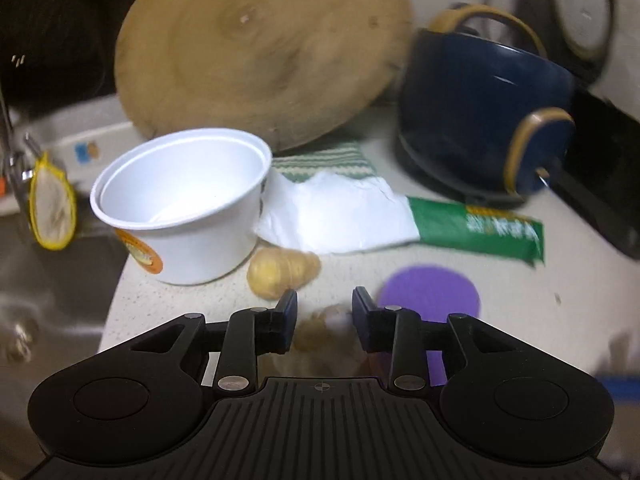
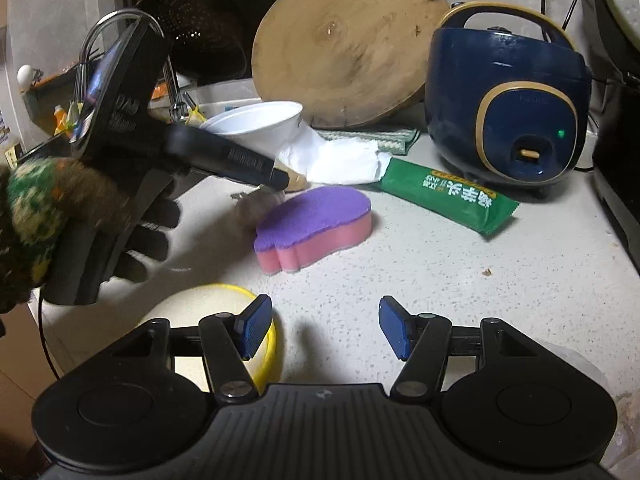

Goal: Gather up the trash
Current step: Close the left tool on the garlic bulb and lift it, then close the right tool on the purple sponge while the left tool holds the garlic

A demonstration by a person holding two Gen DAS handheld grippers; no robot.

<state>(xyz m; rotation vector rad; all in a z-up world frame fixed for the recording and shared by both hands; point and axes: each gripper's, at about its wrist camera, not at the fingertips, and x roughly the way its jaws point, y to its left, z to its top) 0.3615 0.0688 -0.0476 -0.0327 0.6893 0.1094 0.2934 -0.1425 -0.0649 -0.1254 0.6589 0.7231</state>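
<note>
My left gripper [image 1: 325, 307] is partly open over a blurred brown scrap [image 1: 326, 330] on the speckled counter; the scrap lies between the jaws and whether they touch it is unclear. The same gripper shows in the right wrist view [image 2: 280, 182], held by a gloved hand. A yellowish ginger-like piece [image 1: 280, 271] lies just ahead. A white cup [image 1: 184, 204] stands left of it. A crumpled white tissue [image 1: 336, 216] and a green wrapper [image 1: 480, 228] lie behind. My right gripper [image 2: 325, 330] is open and empty above the counter.
A purple and pink sponge [image 2: 314, 226] lies mid-counter. A blue rice cooker [image 2: 508, 100] and a round wooden board [image 2: 344, 44] stand at the back. A yellow-rimmed dish [image 2: 208, 304] sits near my right gripper. The sink [image 1: 44, 280] is on the left.
</note>
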